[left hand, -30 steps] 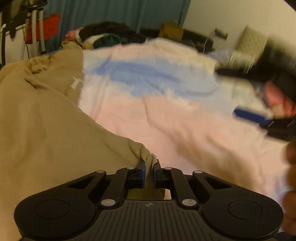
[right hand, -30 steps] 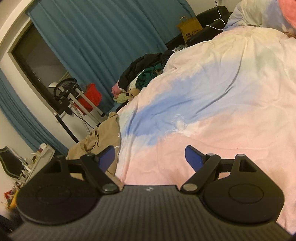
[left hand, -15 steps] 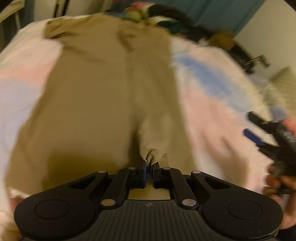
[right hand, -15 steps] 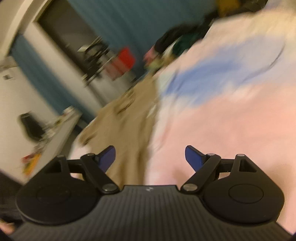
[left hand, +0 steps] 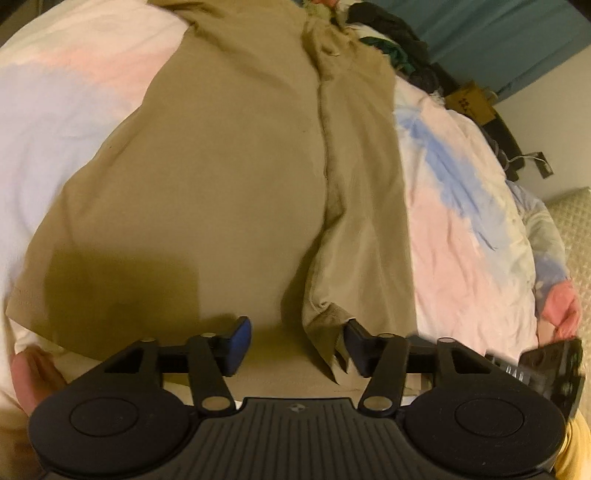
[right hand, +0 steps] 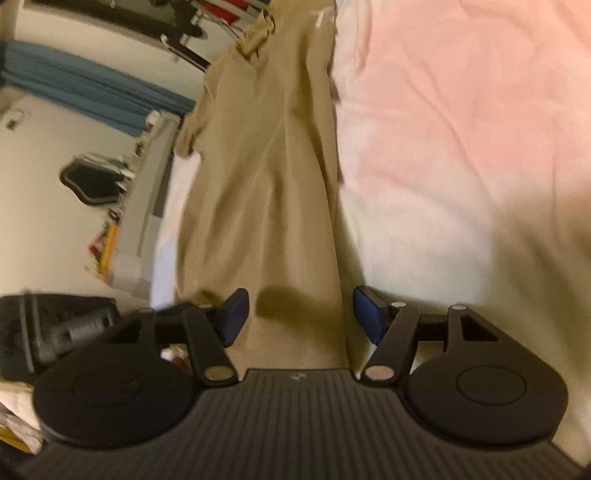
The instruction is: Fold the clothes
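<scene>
While the duvet, tie-dyed pink, blue and white, covers the bed, the shirt lies spread flat on it, long axis running away from both cameras. Its tan body is broad and smooth; the collar end points to the far side, toward the curtain and a heap of dark clothes. One sleeve is folded along the body, its cuff nearest the left gripper. That gripper's jaws are opening, apart over the hem, the cuff loose just beside the right-hand pad. The right gripper hovers over the shirt's near edge, jaws closing yet still apart, fabric below them, not pinched.
</scene>
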